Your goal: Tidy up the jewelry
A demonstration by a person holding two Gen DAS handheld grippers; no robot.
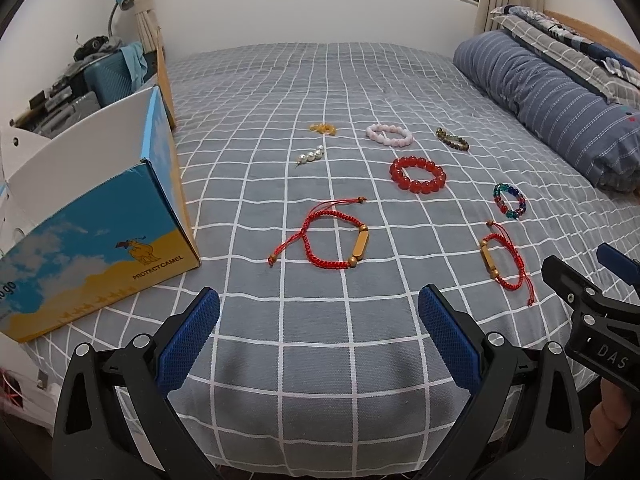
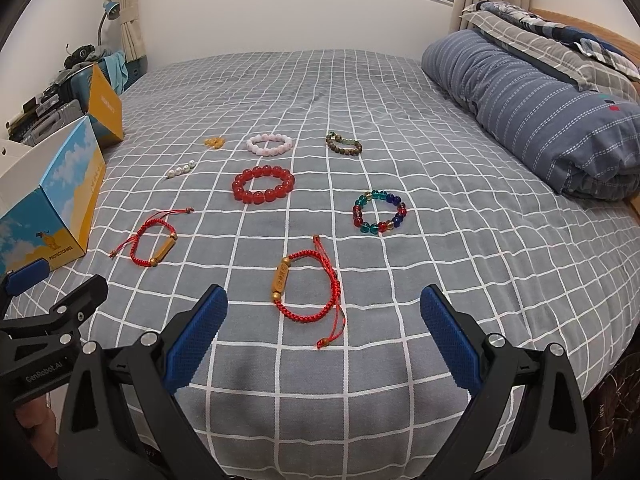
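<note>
Beyond both spread, empty hand-held grippers (image 1: pixel 319 322) (image 2: pixel 323 326), the orange trinket (image 1: pixel 323 129) blurs.

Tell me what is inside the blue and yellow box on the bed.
The box stands open, but only its white inner wall shows. Its contents cannot be seen; its printed sides cover them. All the bracelets, such as the red bead one, lie outside it.

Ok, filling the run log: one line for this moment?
left gripper open | right gripper open | bracelets on bed | box untouched
</note>
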